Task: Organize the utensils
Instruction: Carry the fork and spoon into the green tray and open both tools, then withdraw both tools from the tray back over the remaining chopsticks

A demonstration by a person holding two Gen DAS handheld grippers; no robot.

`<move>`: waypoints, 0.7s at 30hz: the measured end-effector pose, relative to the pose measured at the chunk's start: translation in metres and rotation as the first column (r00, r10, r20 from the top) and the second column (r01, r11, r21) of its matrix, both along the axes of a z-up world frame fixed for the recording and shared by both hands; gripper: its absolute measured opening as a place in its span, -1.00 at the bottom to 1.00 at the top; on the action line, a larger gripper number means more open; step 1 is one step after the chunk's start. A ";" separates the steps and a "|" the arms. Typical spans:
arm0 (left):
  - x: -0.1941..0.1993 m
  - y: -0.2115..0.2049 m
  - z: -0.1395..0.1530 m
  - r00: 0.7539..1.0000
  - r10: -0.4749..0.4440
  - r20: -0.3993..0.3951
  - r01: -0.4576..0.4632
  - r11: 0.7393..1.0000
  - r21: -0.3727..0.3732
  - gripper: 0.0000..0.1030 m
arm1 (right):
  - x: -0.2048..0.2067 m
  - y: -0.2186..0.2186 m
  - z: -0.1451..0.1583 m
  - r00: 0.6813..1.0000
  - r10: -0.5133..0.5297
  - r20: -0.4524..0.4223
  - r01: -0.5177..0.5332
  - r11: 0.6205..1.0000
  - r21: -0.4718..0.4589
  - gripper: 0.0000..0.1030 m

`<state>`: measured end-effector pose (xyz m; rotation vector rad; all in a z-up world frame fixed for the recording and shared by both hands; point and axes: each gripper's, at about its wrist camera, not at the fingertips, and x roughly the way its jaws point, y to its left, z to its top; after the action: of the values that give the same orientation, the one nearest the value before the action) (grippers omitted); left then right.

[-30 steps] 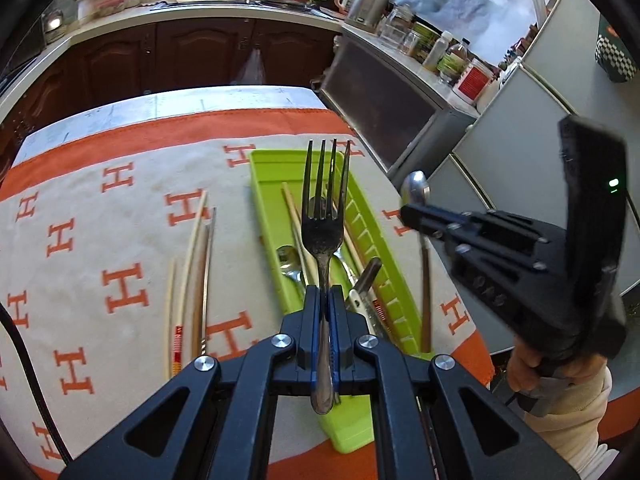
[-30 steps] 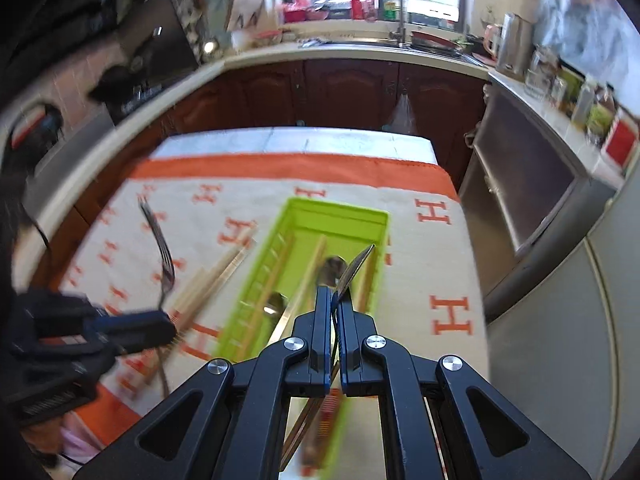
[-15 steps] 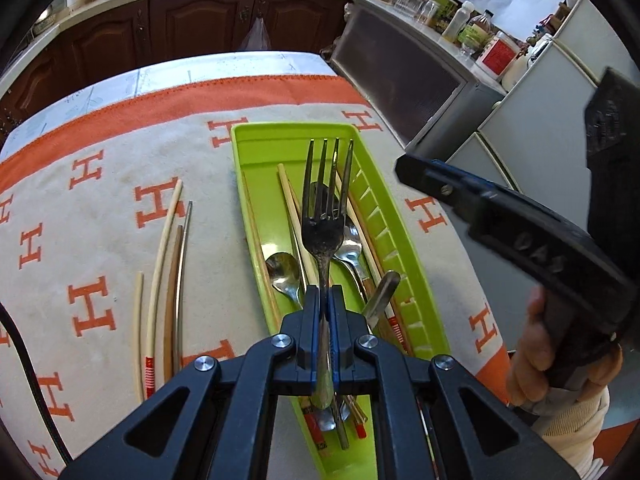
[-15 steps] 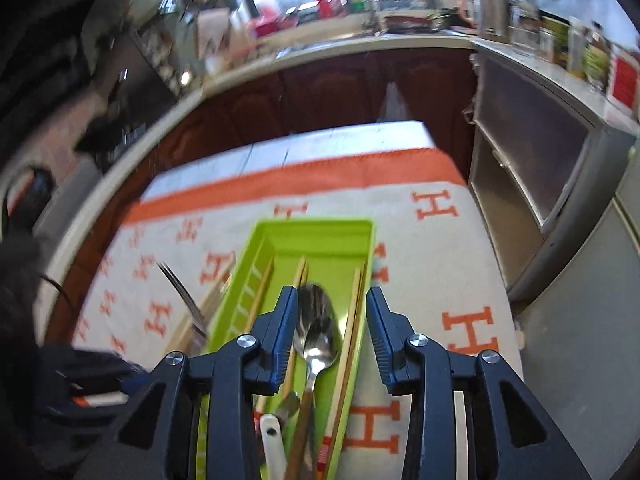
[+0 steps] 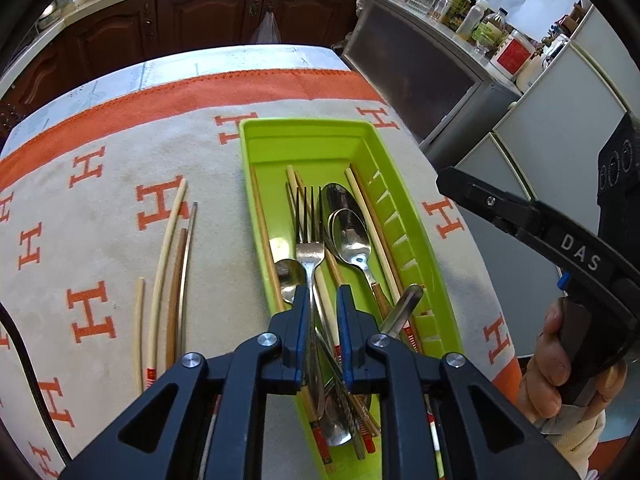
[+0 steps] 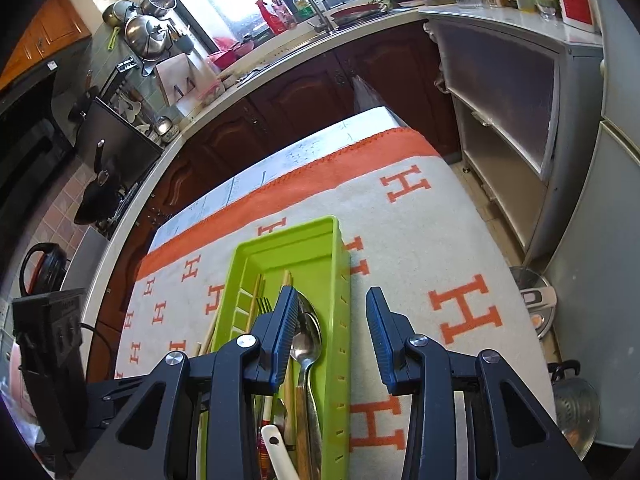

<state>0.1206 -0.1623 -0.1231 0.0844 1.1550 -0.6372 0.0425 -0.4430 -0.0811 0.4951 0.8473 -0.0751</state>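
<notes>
A lime-green tray (image 5: 304,128) lies lengthwise on the cloth and holds spoons (image 5: 348,236), chopsticks and a steel fork (image 5: 310,248). My left gripper (image 5: 323,296) hangs low over the tray's near half. Its jaws are opening, and the fork's handle runs between them against the left pad, with a gap on the other side. The right gripper (image 6: 332,300) stands open over the tray's (image 6: 280,240) right wall, nothing between its fingers. A spoon (image 6: 308,328) lies in the tray just under its left finger. Several loose chopsticks (image 5: 172,264) rest on the cloth left of the tray.
A beige cloth with orange H marks (image 5: 100,200) covers the table. A grey cabinet (image 5: 420,68) stands close to its right edge, and a steel pot (image 6: 536,304) sits on the floor there. A hand (image 5: 548,364) holds the right gripper's handle at the right.
The left gripper came down with the fork into the tray and its jaws have parted. The right gripper let its spoon go into the tray, opened and rolled.
</notes>
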 end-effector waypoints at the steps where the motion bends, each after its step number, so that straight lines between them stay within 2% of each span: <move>1: -0.002 0.004 0.003 1.000 0.007 0.013 -0.007 1.000 0.001 -0.72 | -0.001 0.002 0.000 1.000 0.003 0.001 -0.003 1.000 0.003 -0.30; 10: -0.021 0.065 0.024 0.991 0.095 0.092 -0.097 0.995 0.019 -0.64 | -0.018 0.041 0.002 0.999 0.049 -0.019 -0.048 0.998 0.033 -0.30; 15: -0.031 0.107 0.029 0.979 0.166 0.118 -0.169 0.985 0.019 -0.41 | -0.033 0.065 0.004 0.996 0.083 -0.035 -0.082 0.996 0.028 -0.30; 21: -0.042 0.155 0.028 0.960 0.242 0.138 -0.248 0.969 0.025 -0.29 | -0.051 0.100 0.014 0.991 0.128 -0.034 -0.128 0.992 0.016 -0.30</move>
<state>0.0787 -0.0071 -0.0951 0.0190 1.0291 -0.3816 -0.0083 -0.3430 -0.0668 0.4522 0.9121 0.0401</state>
